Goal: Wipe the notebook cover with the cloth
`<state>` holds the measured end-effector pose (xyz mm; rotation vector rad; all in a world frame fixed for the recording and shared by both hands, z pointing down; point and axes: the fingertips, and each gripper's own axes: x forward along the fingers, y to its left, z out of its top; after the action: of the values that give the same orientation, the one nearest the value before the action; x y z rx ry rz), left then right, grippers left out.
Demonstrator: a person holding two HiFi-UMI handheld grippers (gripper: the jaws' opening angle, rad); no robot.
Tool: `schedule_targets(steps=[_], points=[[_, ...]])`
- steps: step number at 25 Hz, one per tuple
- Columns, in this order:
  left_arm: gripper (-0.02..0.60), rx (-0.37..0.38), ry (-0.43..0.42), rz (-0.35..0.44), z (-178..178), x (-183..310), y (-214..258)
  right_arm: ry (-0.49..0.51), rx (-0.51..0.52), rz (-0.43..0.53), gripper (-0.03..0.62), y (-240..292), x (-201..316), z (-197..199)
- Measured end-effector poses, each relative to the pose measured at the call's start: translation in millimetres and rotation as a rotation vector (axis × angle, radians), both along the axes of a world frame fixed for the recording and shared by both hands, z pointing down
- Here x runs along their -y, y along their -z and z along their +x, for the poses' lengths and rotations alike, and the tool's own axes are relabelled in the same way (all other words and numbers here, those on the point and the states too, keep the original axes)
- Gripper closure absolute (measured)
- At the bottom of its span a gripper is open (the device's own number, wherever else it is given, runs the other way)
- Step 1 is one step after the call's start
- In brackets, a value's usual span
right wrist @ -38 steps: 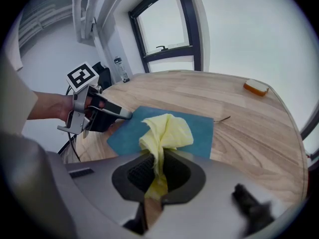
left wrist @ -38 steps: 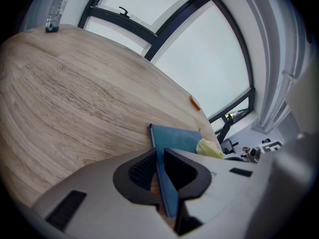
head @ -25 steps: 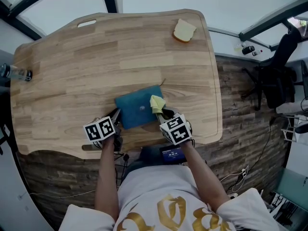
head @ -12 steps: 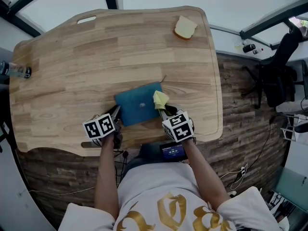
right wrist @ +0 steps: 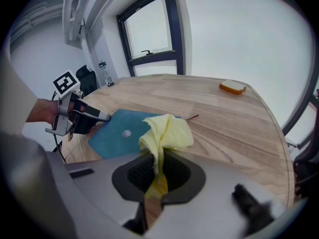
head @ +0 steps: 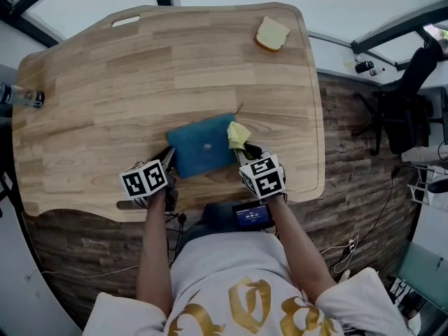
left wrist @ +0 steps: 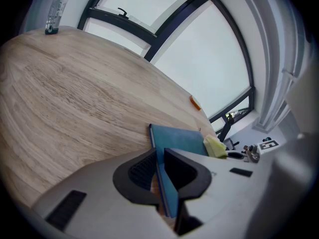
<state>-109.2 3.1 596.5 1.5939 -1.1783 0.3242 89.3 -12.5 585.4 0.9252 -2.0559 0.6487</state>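
A rectangular teal notebook (head: 203, 149) with a small pale emblem at the middle of its cover lies flat on the light wooden counter (head: 105, 75), close to the near edge and slightly right of centre. It is turned a little, so its far-right corner points away from the person.

The left tool (head: 170, 161) comes in from the near-left. In the left gripper view, this tool (left wrist: 162, 168) is pressed together on the notebook's (left wrist: 182, 141) near-left edge, with the thin blue cover running between the two dark pads.

The right tool (head: 241, 152) stands at the notebook's right side and pinches a crumpled pale-yellow cloth (head: 238, 134). In the right gripper view, the cloth (right wrist: 167, 133) rises in a bunch out of that tool's (right wrist: 157, 171) narrow gap and spreads over the right part of the notebook (right wrist: 124, 131). I cannot tell whether it presses on the cover. A thin dark strand (head: 239, 108) sticks out past the notebook's far-right corner.

A slice of pale bread with a brown crust (head: 271, 34) lies on the counter's far-right corner, well apart from the notebook. A clear bottle with a dark cap (head: 19, 98) lies at the counter's left edge. A black office chair (head: 402, 110) stands on the wood-patterned floor to the right.
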Motion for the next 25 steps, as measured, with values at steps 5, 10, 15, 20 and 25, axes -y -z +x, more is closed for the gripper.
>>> schedule_targets(steps=[5,10,15,20,25], points=[[0.523,0.006,0.001,0.005,0.0,0.3,1.6,-0.006,-0.003,0.004,0.556,-1.3,5.0,-1.7],[0.523,0.005,0.003,0.003,-1.0,0.7,0.9,-0.026,0.018,-0.006,0.556,-1.7,12.8,-4.9],[0.523,-0.001,0.0,0.003,0.2,0.4,1.5,-0.035,0.025,-0.001,0.556,-1.8,22.7,-9.2],[0.523,-0.004,0.001,0.001,0.2,0.9,2.0,-0.044,0.042,0.0,0.556,-0.3,32.3,-17.3],[0.523,-0.004,0.001,0.0,0.4,0.3,1.3,-0.019,0.046,0.002,0.556,-0.2,38.0,-30.1]])
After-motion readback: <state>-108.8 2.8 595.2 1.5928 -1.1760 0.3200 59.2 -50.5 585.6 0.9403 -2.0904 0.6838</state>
